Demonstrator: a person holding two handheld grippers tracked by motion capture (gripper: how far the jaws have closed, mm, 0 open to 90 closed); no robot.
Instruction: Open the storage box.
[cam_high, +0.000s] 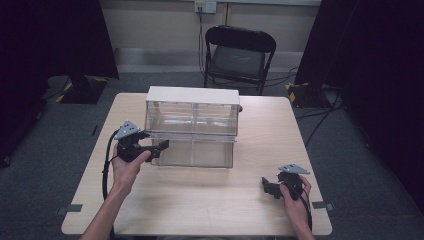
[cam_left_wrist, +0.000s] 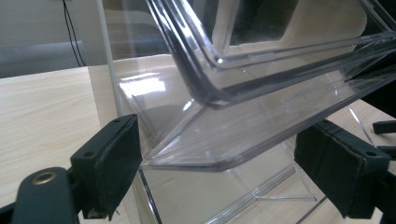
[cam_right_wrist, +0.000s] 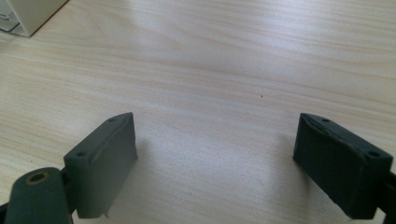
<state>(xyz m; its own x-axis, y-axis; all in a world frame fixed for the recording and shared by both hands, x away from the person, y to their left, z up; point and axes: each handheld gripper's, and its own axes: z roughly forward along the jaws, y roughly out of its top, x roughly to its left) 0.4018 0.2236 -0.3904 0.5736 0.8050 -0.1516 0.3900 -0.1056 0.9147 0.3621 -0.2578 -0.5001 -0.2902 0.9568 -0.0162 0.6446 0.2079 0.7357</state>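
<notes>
High view: left claw (cam_high: 161, 145) spread around lower drawer (cam_high: 192, 152), partly pulled toward 6 o'clock; right claw (cam_high: 266, 187) released, parked on counter (cam_high: 210, 205).

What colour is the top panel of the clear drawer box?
White; the top panel shows best in the high view.

One table (cam_high: 200, 200), one clear drawer box (cam_high: 192, 125), one folding chair (cam_high: 239, 52), two tools: left (cam_high: 162, 145), right (cam_high: 266, 186).
</notes>
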